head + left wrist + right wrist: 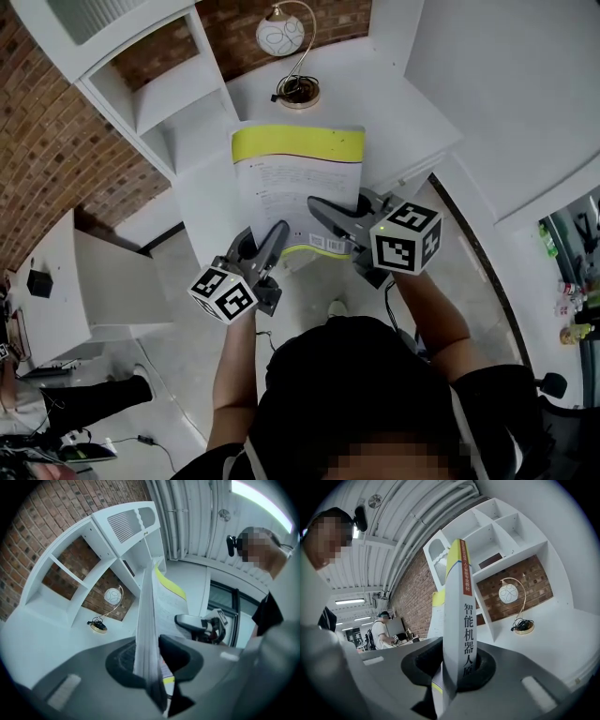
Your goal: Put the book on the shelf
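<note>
Closest to lens: L gripper (pixel 150 658) and R gripper (pixel 457 665), both mine, both clamped on the book (pixel 298 178).
L gripper grip: jaws narrowed to approx book thickness, pads tight on the page-edge side, near end.
R gripper grip: same sort of gap, pads tight on the spine side; printed spine rises straight up btwn the jaws.
Book pos: held out in front of me by its near end. White cover faces the head cam, yellow band at far end, pointing toward the lamp (pixel 286 37). Book is over the table (pixel 246 98); can't tell if far end touches it.
Shelf (pixel 159 103): white unit w/ open compartments, L of the book in head view and apart from it. Book not in any compartment yet.
Lamp: globe shade on curved gold stem, round base on the table, just beyond book's far end, beside the shelf.
Table: white top, carries lamp and shelf.
Brick wall (pixel 56 159): red, behind the shelf, shows through the compartment backs.
Bkgd: another person (pixel 379 630) at a desk, well away, R gripper view only.
</note>
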Motion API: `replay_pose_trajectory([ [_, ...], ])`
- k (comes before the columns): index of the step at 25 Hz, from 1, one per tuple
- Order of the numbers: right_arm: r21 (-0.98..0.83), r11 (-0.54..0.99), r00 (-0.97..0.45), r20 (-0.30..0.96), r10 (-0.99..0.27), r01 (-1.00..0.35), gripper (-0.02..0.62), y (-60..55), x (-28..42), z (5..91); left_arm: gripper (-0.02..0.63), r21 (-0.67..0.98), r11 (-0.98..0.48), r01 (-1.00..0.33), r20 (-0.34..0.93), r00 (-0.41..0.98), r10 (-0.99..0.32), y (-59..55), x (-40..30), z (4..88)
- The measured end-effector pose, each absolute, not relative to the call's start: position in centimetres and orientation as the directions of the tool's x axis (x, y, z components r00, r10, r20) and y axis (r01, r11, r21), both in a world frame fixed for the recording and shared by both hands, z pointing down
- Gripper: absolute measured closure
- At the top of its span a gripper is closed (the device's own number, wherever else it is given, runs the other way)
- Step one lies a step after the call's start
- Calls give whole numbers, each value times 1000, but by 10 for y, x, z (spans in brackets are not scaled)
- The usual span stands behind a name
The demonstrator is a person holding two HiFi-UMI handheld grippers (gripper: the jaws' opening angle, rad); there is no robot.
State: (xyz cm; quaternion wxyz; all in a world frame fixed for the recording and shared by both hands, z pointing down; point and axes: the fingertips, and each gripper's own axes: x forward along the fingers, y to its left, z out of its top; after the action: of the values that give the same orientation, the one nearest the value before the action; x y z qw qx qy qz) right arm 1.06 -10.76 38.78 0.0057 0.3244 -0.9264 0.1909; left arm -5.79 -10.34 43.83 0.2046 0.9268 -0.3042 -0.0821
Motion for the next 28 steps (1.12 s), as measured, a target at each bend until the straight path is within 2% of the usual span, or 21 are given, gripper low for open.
replay_pose_trajectory([
  [12,-307,731,-788,126,-603,-609,529,-170,56,363,511,382,-751,-538,-86,789,-609,-167,-10,415],
  [22,-314,734,-788,88,-609,-602,529,-204,49,343,509,321,-766,-557,-98,785,-611,-201,-18,395],
  [28,-293,731,-778,85,-622,-616,529,-232,33,321,504,304,-796,-523,-132,804,-579,-231,-32,375],
])
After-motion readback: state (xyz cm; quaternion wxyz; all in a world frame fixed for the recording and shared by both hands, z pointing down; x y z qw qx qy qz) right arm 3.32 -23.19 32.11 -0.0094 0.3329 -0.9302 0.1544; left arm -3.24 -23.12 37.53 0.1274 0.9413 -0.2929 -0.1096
